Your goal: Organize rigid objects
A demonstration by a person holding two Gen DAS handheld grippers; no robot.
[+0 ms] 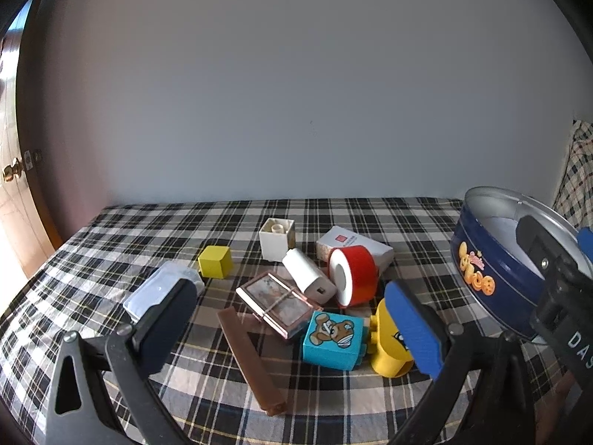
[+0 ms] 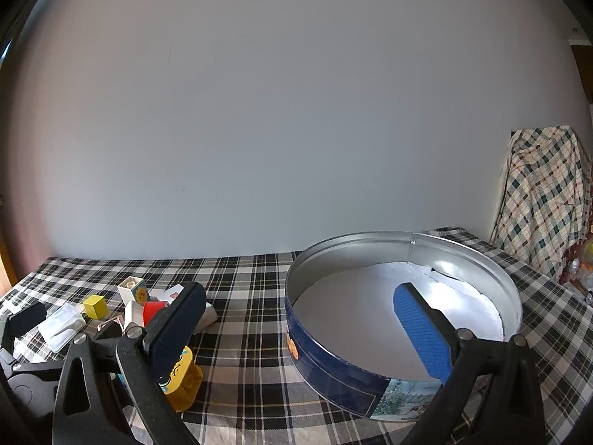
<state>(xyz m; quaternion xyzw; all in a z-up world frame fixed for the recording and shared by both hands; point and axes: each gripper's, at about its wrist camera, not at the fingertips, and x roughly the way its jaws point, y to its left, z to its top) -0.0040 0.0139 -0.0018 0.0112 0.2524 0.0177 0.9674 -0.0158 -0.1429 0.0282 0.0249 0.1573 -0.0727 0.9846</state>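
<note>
A pile of small rigid things lies on the plaid cloth (image 1: 111,244): a yellow cube (image 1: 215,261), a white hollow block (image 1: 277,239), a white plug-like piece (image 1: 309,276), a red roll (image 1: 354,276), a tied flat case (image 1: 276,304), a brown bar (image 1: 252,359), a blue bear block (image 1: 333,339) and a yellow block (image 1: 389,345). My left gripper (image 1: 292,326) hangs open just above the pile's near side, holding nothing. A round blue tin (image 2: 404,244) with a white-lined bottom stands to the right. My right gripper (image 2: 300,330) is open, straddling the tin's near-left wall.
A clear plastic box (image 1: 163,289) sits behind my left gripper's dark finger. A white carton (image 1: 354,248) lies behind the red roll. A plain wall backs the surface, plaid fabric (image 2: 541,200) is draped at far right, and a door (image 1: 15,185) stands at far left.
</note>
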